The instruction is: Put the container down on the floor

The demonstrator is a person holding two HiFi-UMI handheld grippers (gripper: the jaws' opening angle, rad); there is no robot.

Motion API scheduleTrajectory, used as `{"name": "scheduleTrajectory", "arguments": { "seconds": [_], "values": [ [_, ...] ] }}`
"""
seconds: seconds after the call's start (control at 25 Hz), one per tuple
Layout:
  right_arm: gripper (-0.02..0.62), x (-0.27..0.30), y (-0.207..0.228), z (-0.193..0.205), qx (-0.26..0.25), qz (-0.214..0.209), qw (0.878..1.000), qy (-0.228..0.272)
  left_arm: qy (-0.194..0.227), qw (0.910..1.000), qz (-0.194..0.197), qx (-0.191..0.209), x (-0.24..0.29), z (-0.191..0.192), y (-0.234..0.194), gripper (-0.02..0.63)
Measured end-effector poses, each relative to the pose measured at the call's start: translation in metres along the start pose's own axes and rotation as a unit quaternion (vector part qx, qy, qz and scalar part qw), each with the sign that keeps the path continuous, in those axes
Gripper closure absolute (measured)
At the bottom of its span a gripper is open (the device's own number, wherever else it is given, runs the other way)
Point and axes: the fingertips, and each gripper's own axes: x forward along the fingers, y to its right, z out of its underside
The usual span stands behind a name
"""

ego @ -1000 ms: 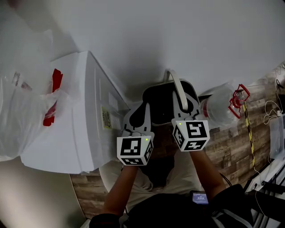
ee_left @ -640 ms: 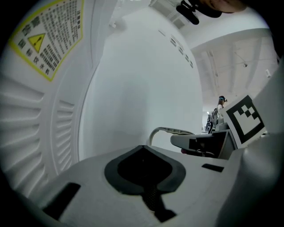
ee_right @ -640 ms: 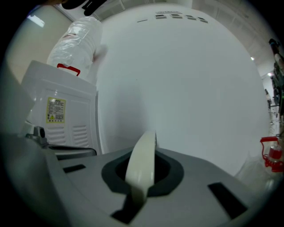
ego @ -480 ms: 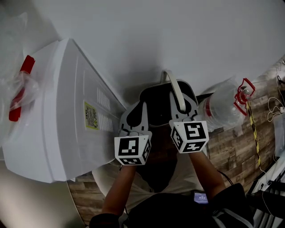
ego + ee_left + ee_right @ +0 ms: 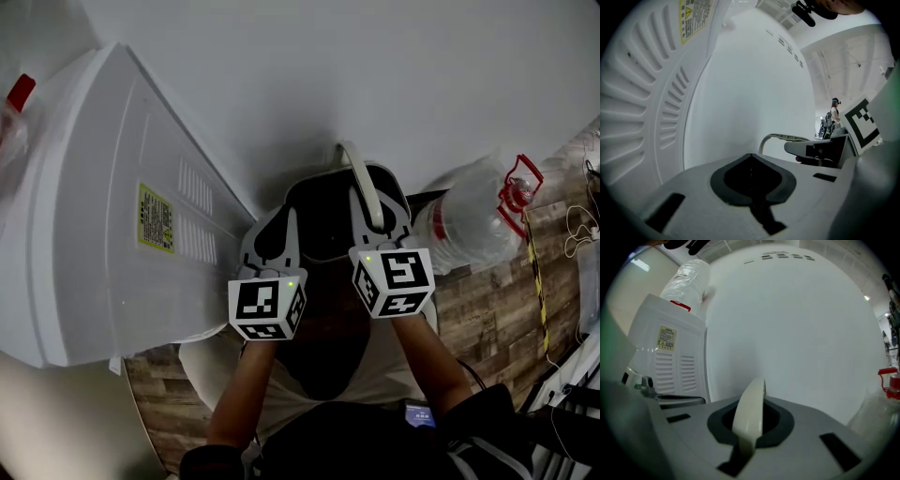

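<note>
White wall (image 5: 375, 75), wood floor (image 5: 487, 300). Right gripper (image 5: 377, 214) clamped on dark container's (image 5: 323, 223) pale handle (image 5: 359, 173); left gripper (image 5: 274, 239) closed, empty, alongside.

The container (image 5: 328, 216) was straight before me, close against the wall (image 5: 375, 75), over the strip of floor (image 5: 487, 309) at the wall's foot; I could not tell whether it touched the floor. Its handle (image 5: 362, 178) rose on its right side and ran between the closed jaws of my right gripper (image 5: 380, 208). My left gripper (image 5: 279, 230) was just beside the container's left side, its jaws together on nothing. The appliance (image 5: 141, 216) stood to the left, its vented back toward me. The water bottle (image 5: 469, 225) was to the right, by the wall's foot. Cables (image 5: 572, 225) lay beyond it near the floor's right edge.
</note>
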Motion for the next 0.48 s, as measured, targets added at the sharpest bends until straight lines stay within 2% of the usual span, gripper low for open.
{"name": "scheduleTrajectory", "arguments": {
  "seconds": [0.48],
  "values": [
    [0.566,0.002,-0.003,0.028,0.005,-0.002,1.0,-0.01,-0.003,1.0,-0.001,-0.007,-0.004,0.018,-0.002,0.591]
  ]
}}
